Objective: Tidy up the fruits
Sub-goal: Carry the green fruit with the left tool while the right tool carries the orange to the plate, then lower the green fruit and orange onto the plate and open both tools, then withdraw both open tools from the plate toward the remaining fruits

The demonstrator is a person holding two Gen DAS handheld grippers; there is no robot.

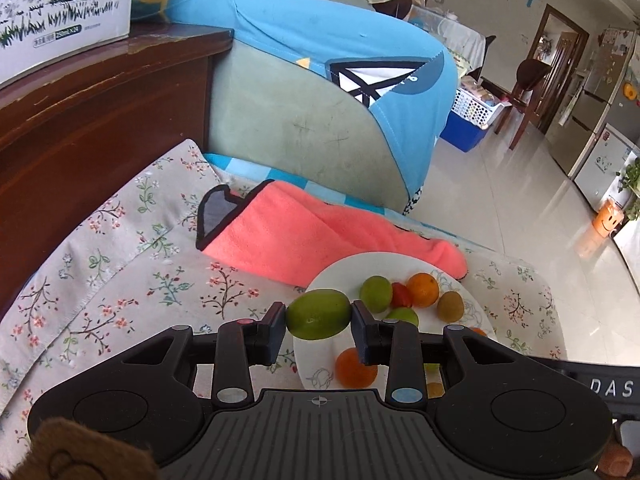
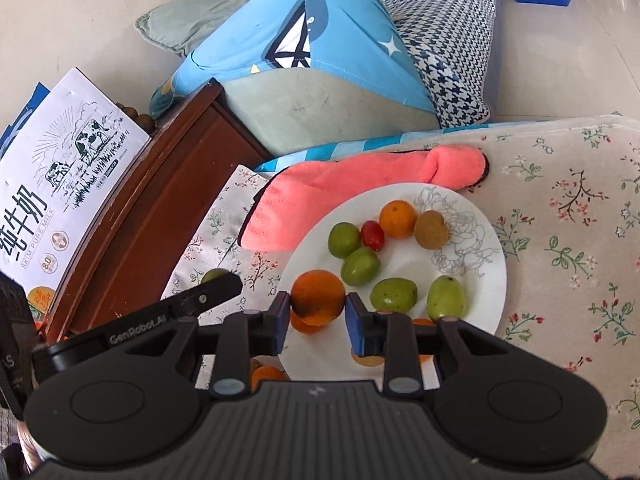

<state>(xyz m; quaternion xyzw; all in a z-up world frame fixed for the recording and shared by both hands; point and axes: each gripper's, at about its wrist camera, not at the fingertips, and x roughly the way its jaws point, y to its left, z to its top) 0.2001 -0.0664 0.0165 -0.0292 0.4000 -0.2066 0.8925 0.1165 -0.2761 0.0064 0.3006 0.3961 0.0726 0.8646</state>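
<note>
The left tool (image 1: 319, 320) clamped a green fruit (image 1: 319, 314) above the plate's (image 1: 348, 266) edge. The right tool (image 2: 318, 312) clamped an orange (image 2: 317, 297) over the plate. A carton (image 2: 68, 184) read "SKIM PURE MILK".

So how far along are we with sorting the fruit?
Nothing looks sorted yet: green fruits, an orange, a small red fruit and a brown one lie mixed on the white plate. In hand: the left gripper grips a green fruit, the right gripper an orange fruit. No sorting spot is visible, so most remains.
</note>
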